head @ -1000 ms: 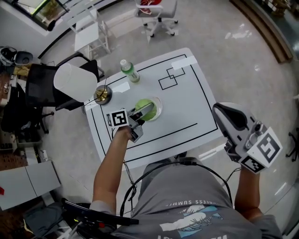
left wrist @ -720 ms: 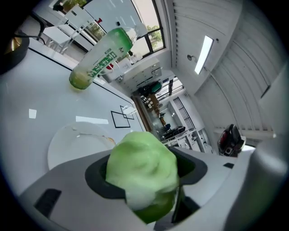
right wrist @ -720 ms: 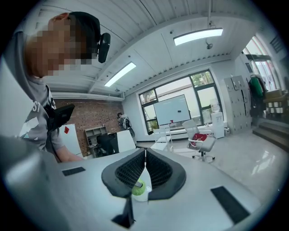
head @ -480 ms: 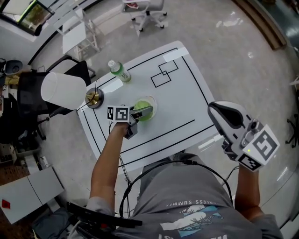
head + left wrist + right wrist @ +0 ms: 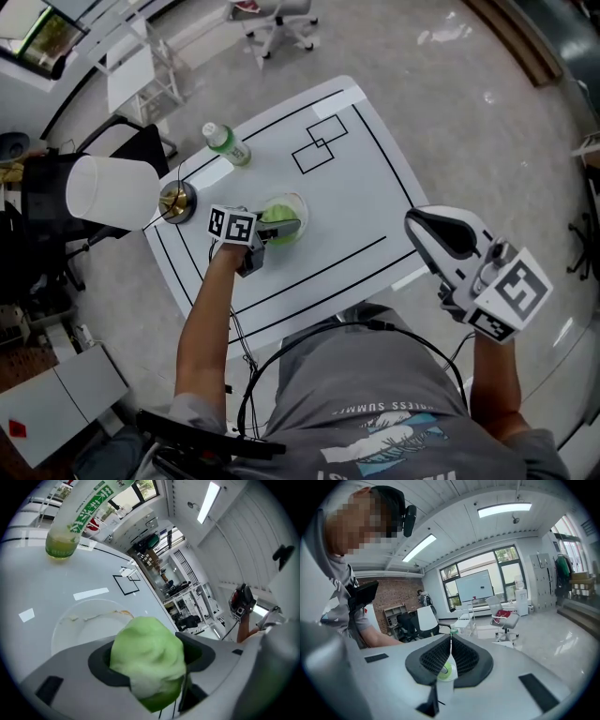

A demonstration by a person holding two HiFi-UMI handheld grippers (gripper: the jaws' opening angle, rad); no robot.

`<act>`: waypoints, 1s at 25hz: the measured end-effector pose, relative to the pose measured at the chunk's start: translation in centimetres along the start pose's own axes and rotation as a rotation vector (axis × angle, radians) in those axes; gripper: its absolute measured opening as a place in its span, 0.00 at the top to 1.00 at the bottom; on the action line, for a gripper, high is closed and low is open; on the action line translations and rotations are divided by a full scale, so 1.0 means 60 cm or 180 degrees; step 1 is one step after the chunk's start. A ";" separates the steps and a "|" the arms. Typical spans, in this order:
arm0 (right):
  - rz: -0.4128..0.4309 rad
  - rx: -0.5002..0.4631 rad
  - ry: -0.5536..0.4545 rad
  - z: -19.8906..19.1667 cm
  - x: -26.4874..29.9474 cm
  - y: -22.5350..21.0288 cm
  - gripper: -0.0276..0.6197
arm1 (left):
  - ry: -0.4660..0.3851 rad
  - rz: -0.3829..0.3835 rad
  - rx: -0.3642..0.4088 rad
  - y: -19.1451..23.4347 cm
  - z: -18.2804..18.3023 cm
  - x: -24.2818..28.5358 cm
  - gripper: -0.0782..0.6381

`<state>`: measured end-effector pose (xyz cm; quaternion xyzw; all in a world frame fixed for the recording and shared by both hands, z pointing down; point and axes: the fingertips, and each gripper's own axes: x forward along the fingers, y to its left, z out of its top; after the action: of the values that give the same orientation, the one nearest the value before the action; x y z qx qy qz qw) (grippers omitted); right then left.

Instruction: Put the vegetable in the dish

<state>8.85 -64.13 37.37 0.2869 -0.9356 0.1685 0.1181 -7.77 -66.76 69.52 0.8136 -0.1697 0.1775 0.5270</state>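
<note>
Vegetable: pale green, leafy, rounded. Clamped between the jaws of the left gripper, over the dish. Dish: clear, round, shallow, upright on the white table.

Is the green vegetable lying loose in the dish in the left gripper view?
No, the green vegetable is clamped in the left gripper's jaws, the dish beyond it.

The head view looks steeply down on the table. The left gripper view skims it, sharing the bottle; the right faces the windows.
</note>
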 end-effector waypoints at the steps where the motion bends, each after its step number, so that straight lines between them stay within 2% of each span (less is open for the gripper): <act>1: 0.0002 0.0002 0.0020 -0.002 0.003 0.002 0.95 | 0.0004 -0.0034 0.0001 0.000 0.000 0.000 0.47; 4: 0.0026 0.0001 0.0075 -0.007 0.015 0.009 0.95 | 0.0039 -0.0038 0.0161 -0.001 0.005 -0.003 0.47; 7: 0.0075 -0.0001 0.0129 -0.014 0.031 0.016 0.95 | -0.0045 0.0009 0.0367 0.001 0.016 -0.011 0.47; 12: 0.0167 -0.0003 0.0206 -0.021 0.058 0.027 0.95 | -0.0061 0.0138 0.0678 0.010 0.018 -0.022 0.41; 16: 0.0210 0.0007 0.0268 -0.030 0.073 0.032 0.95 | 0.0036 0.0350 0.1124 0.014 0.014 -0.022 0.34; 20: 0.0246 0.0022 0.0313 -0.037 0.084 0.036 0.95 | 0.0144 0.0708 0.1639 0.028 0.012 -0.024 0.30; 23: 0.0265 0.0037 0.0341 -0.041 0.089 0.035 0.95 | 0.0054 0.0928 0.1813 0.040 0.028 -0.032 0.24; 25: 0.0277 0.0046 0.0360 -0.044 0.092 0.035 0.95 | 0.0083 0.1014 0.1846 0.053 0.027 -0.034 0.21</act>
<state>3.47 -64.23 41.01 0.2368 -0.9378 0.1962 0.1613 -10.86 -69.28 70.50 0.8907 -0.2303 0.3090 0.2411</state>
